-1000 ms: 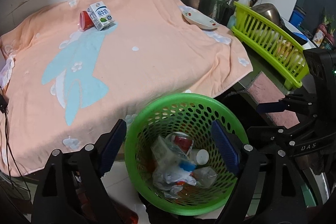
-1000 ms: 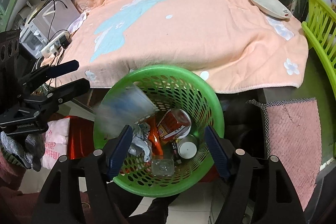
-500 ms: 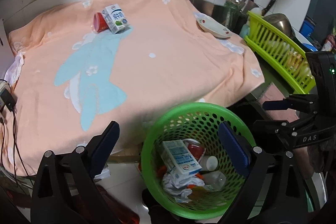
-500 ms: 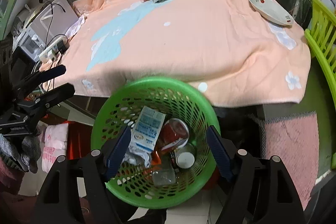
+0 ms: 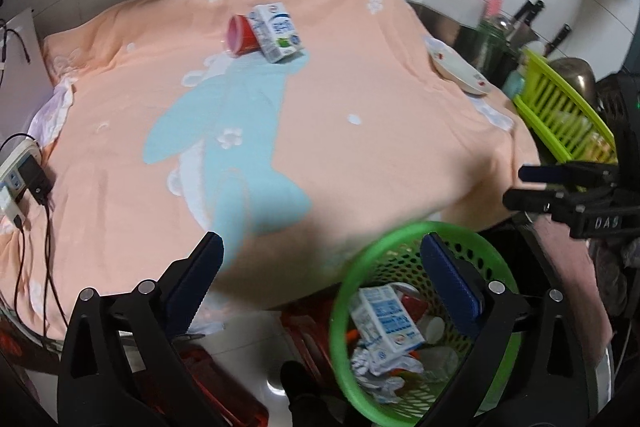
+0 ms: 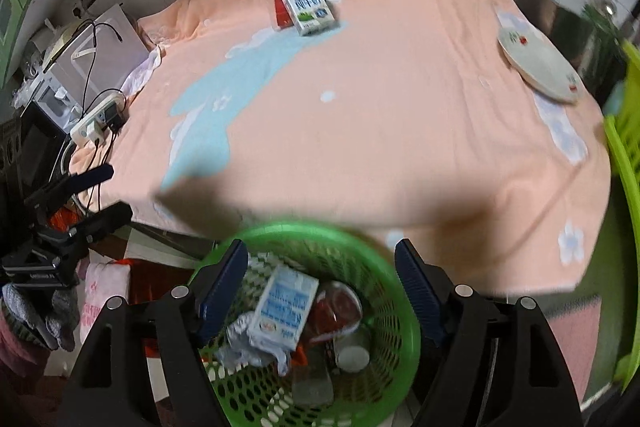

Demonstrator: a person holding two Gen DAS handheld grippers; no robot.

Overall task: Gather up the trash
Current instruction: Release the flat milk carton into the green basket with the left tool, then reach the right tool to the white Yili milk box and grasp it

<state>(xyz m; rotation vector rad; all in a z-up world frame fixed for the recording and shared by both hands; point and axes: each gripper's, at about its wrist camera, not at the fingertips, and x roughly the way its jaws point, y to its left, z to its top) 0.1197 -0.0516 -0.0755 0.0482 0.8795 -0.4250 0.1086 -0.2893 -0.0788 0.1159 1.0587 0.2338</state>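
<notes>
On the left, our left gripper (image 5: 320, 275) hangs with its jaws spread wide and nothing between them, tipped down over the near edge of the peach towel (image 5: 360, 155). Far back on the towel, a milk carton (image 5: 276, 33) lies against a red cup (image 5: 240, 37), both uncollected, likely our next targets. Moving right, the green basket (image 6: 400, 307) sits on the floor below the edge, handy for drops, with a carton (image 6: 286, 309) on the crumpled waste. Our right gripper (image 6: 320, 291) hovers above it, its jaws opening, empty.
</notes>
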